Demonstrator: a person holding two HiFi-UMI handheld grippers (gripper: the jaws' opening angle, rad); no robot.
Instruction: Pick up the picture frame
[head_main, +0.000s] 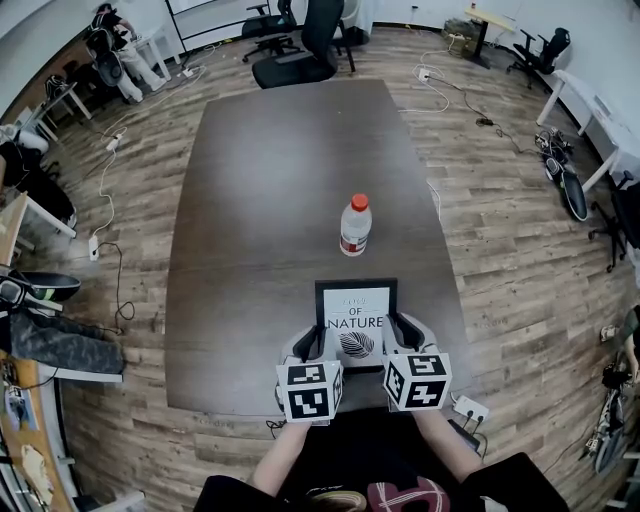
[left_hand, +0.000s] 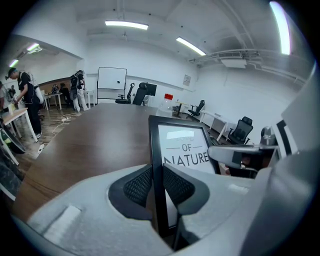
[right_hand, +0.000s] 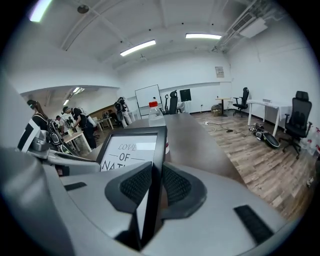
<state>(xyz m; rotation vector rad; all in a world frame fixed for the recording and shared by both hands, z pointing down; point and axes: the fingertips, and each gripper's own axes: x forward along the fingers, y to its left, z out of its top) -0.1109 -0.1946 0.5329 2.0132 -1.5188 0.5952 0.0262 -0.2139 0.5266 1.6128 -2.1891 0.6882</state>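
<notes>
From the head view, my left tool (head_main: 310, 345) and right tool (head_main: 404, 336) sat at either side of the picture frame (head_main: 356, 318), near its lower corners. The frame was over the near end of the dark counter (head_main: 250, 180), its printed face turned up toward me, with a red-capped bottle (head_main: 354, 225) standing just beyond it. The marker cubes covered the frame's bottom edge, so I could not tell whether it touched the counter.

In the left gripper view, my left tool (left_hand: 157, 182) was clamped on the frame's (left_hand: 182, 145) left black border, one meshed pad on each face. The frame stood roughly upright out of the jaws, and its lower part was lost behind the tool's body. The right tool (left_hand: 235, 154) crossed the print, cutting off part of the lettering.

In the right gripper view, my right tool (right_hand: 156, 182) was clamped on the right border of the frame (right_hand: 127, 150), seen nearly edge-on. The print's lower half was hidden, and the bottle (right_hand: 155, 112) showed only its top above the frame.
</notes>
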